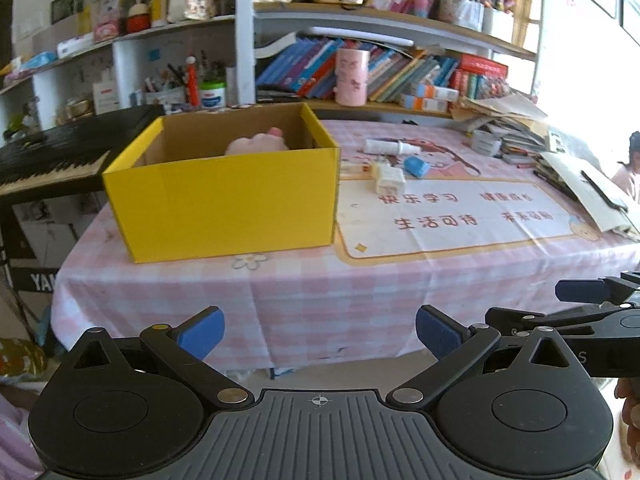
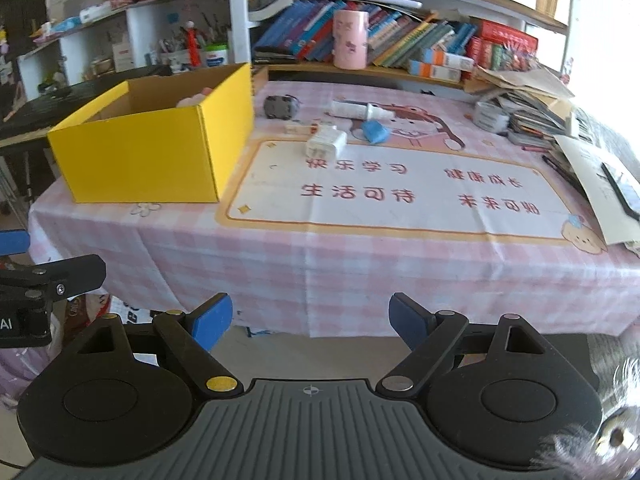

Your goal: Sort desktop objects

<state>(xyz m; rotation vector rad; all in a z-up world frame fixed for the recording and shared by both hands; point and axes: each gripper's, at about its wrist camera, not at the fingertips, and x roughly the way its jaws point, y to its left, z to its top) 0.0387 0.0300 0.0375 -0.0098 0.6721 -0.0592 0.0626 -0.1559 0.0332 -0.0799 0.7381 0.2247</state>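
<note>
A yellow cardboard box (image 1: 224,196) (image 2: 160,148) stands open on the left of the table, with a pink soft toy (image 1: 256,145) inside. Behind the printed mat lie a white charger (image 2: 326,142) (image 1: 388,178), a blue block (image 2: 376,131) (image 1: 417,166), a white spray bottle (image 2: 356,110) (image 1: 386,146), a small tube (image 2: 298,129) and a dark round gadget (image 2: 281,107). My left gripper (image 1: 320,336) is open and empty, short of the table's front edge. My right gripper (image 2: 311,322) is also open and empty, off the table's front.
A pink checked cloth (image 2: 360,264) covers the table and hangs over its front. Piles of books and papers (image 2: 560,120) crowd the right side. Shelves with books and a pink cup (image 2: 351,38) stand behind. A black keyboard (image 1: 52,156) sits left of the box.
</note>
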